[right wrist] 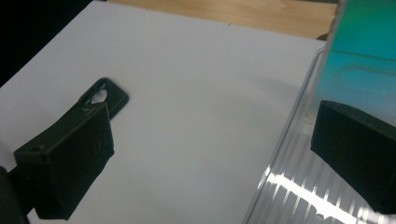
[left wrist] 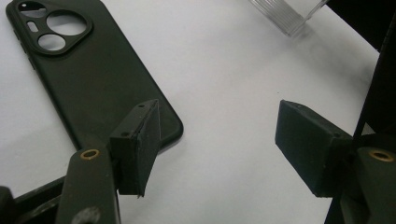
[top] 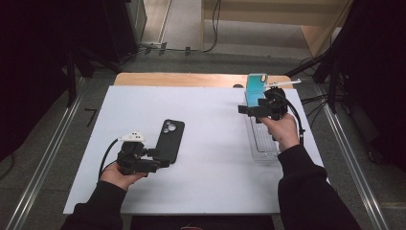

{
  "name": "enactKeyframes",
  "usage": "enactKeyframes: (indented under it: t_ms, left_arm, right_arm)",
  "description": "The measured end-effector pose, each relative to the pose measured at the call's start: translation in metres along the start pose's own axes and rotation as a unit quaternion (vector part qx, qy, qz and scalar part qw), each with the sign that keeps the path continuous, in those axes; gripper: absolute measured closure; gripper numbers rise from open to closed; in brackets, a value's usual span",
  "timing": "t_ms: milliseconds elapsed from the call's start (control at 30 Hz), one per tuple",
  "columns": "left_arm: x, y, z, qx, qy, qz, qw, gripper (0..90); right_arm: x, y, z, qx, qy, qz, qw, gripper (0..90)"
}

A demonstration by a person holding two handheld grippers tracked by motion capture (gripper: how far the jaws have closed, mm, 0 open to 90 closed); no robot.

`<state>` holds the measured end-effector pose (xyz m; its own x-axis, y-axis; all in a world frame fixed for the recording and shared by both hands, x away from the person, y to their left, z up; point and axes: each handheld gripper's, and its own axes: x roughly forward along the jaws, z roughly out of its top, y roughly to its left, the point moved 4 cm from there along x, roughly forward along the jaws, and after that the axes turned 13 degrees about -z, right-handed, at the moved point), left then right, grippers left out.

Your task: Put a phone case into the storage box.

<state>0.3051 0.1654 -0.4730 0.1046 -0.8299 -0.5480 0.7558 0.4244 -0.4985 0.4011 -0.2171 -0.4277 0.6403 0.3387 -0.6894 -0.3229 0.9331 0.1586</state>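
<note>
A black phone case lies flat on the white mat, camera cut-outs at its far end. My left gripper is open just right of the case's near corner, its left jaw over the case's edge and nothing between the jaws. A teal phone stands upright in a clear ribbed rack at the right. My right gripper is open beside the phone; its right jaw sits in front of the phone's lower part. The case shows beyond its left jaw.
The mat covers a wooden table. A corner of the clear rack lies ahead of the left gripper. Metal rails run along both sides of the table, and cables trail at the far right.
</note>
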Motion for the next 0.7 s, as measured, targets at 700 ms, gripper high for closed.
enactKeyframes:
  t_ms: [700]
  left_arm:
    - [0.003, 0.002, 0.007, -0.008, 0.006, -0.019, 0.9998, 31.2]
  right_arm:
    - [-0.025, 0.043, -0.052, -0.073, 0.015, 0.108, 0.9913, 8.0]
